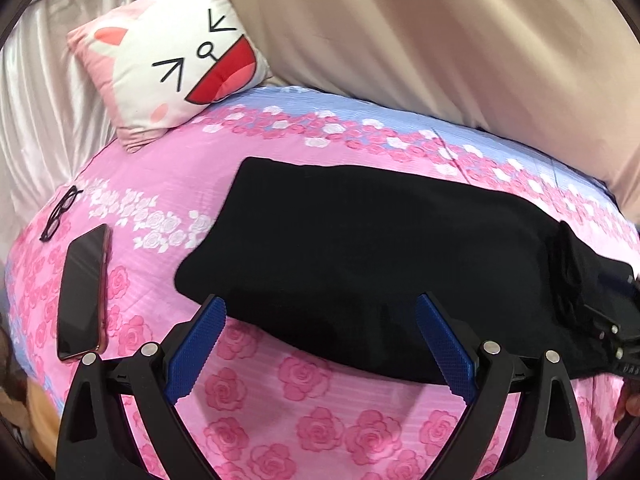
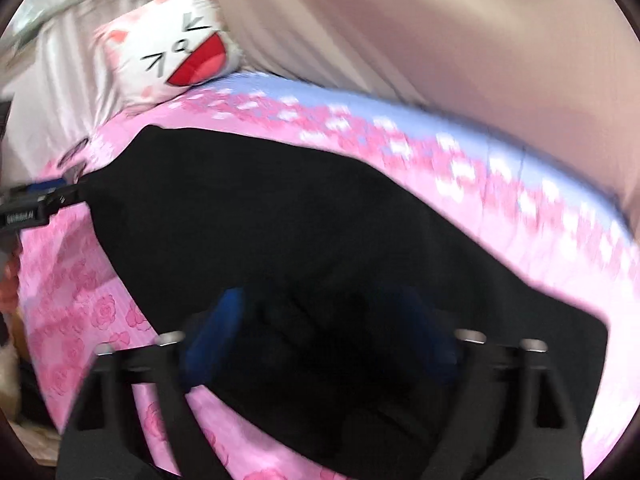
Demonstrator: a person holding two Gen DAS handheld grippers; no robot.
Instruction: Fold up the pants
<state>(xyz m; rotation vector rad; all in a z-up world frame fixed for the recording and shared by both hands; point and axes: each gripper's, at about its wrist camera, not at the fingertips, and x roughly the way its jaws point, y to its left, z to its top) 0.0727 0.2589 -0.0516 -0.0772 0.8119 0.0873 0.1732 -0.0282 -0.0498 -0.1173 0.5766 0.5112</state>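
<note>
The black pants (image 1: 360, 248) lie folded flat across the pink rose bedsheet (image 1: 256, 408). My left gripper (image 1: 320, 304) is open, its blue fingers (image 1: 200, 344) standing apart just above the pants' near edge. In the right wrist view, which is blurred, the pants (image 2: 300, 220) fill the middle. My right gripper (image 2: 320, 300) is open over the black cloth, with its blue fingers (image 2: 216, 328) wide apart. The right gripper also shows at the right edge of the left wrist view (image 1: 616, 320), at the pants' bunched end. The left gripper shows at the left edge of the right wrist view (image 2: 44, 196).
A dark phone (image 1: 82, 292) and black glasses (image 1: 60, 212) lie on the sheet left of the pants. A cat-face pillow (image 1: 172, 64) leans at the back left. A beige cushion (image 1: 460, 40) runs along the back. The sheet's far band is blue (image 1: 320, 104).
</note>
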